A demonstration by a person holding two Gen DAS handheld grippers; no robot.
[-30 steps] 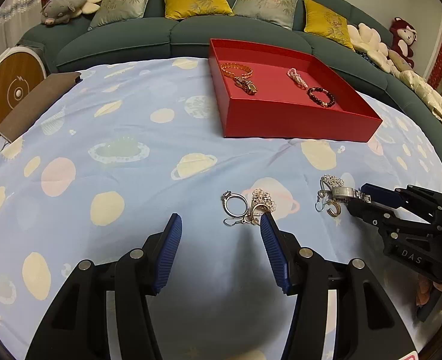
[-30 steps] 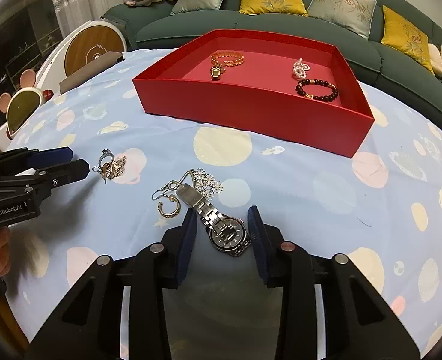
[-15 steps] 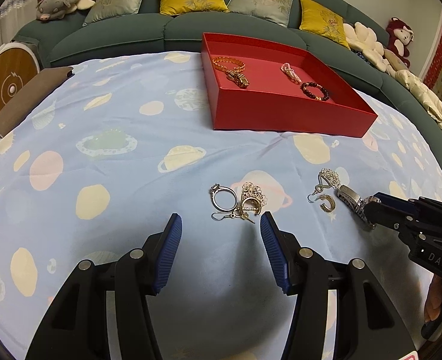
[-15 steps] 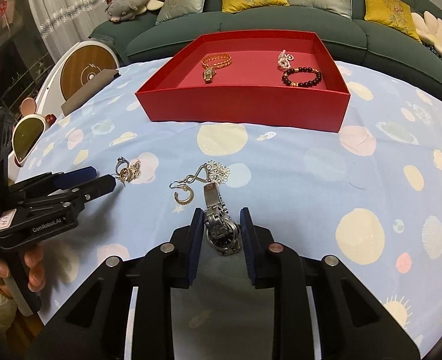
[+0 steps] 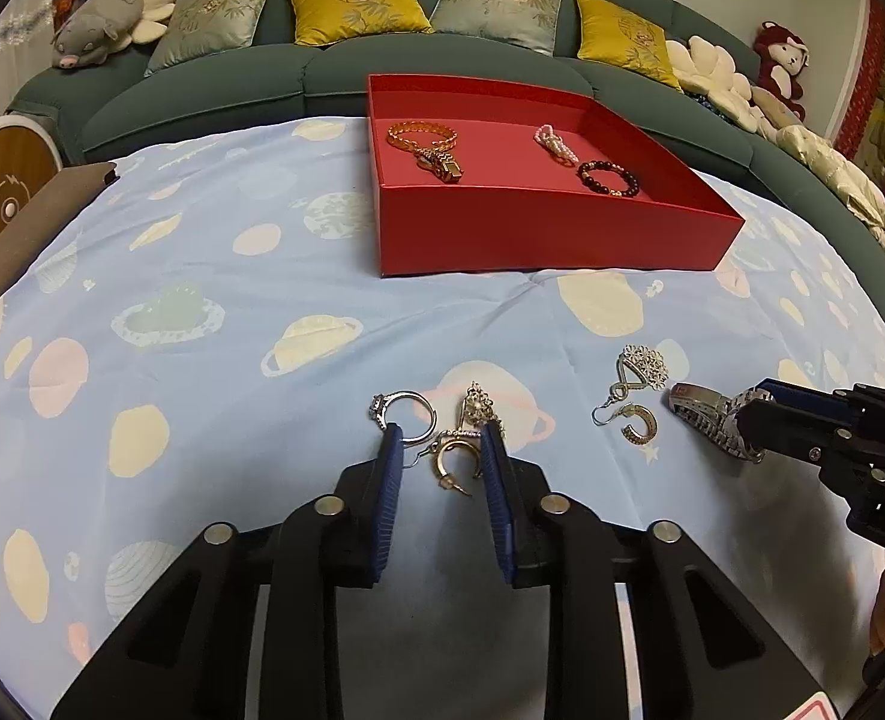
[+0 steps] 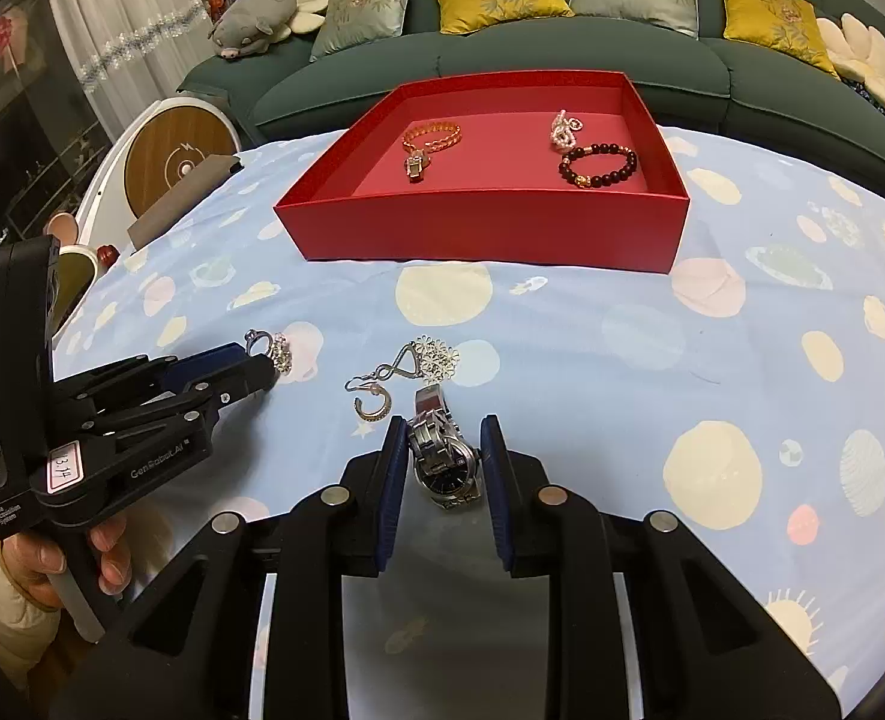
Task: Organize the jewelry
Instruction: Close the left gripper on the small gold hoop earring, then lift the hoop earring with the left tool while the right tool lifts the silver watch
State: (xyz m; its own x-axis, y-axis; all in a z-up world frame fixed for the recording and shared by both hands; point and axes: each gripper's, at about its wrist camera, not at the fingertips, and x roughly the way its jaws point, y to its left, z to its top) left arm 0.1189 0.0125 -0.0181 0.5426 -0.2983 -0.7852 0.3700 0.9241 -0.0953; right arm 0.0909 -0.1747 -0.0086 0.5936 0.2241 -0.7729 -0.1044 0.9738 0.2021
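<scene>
A red tray at the back of the blue tablecloth holds a gold bracelet, a pearl piece and a dark bead bracelet. My left gripper is open, its jaws on either side of a gold hoop earring, with a silver ring and a small ornate piece at its tips. My right gripper is shut on a silver watch, which still rests on the cloth. A silver flower pendant and a hoop earring lie just ahead.
A green sofa with yellow and grey cushions curves behind the table. A brown board lies at the left edge beside a round wooden-faced object. Plush toys sit on the sofa.
My left gripper moved forward and narrowed around the gold hoop earring. My right gripper closed in on the watch and now stands a little wider than half a second ago.
</scene>
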